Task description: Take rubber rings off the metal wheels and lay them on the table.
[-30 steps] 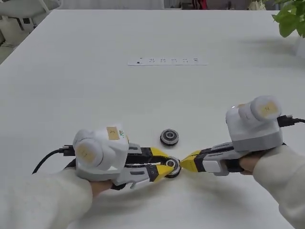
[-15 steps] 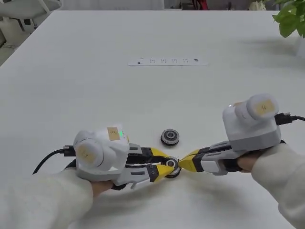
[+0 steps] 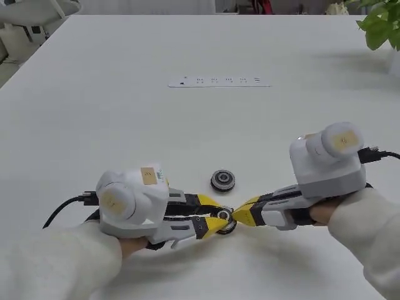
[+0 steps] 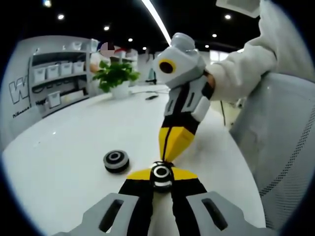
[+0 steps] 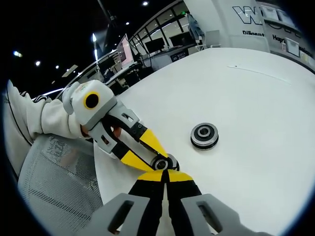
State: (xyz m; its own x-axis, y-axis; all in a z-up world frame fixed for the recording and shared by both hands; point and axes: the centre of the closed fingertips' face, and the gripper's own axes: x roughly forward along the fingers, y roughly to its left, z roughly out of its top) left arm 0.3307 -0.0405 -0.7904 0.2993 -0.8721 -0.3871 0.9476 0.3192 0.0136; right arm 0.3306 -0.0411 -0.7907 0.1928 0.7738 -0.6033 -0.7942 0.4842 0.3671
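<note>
- Head view: the left gripper [image 3: 216,220] reaches in from the left and pinches a small metal wheel [image 3: 225,216] low over the white table [image 3: 187,125]. The right gripper [image 3: 240,217] points at it from the opposite side. The two lie tip to tip in one line, with the wheel between them. A second wheel [image 3: 222,180] lies flat just beyond, apart from both.
- Left gripper view: its own jaws are clamped on the wheel [image 4: 161,176], whose flat face looks at the camera. Its dark rubber ring [image 4: 152,174] is in place around the rim. The right gripper [image 4: 168,157] comes straight down from the top, its yellow tips touching the far rim. The second wheel [image 4: 116,161] sits to the left.
- Right gripper view: its own jaws are pressed together, tips against the near rim of the wheel [image 5: 164,163]. Whether they nip the ring cannot be told. In my judgement, peeling turns on drawing the right gripper back along that shared line — away from the left one.
</note>
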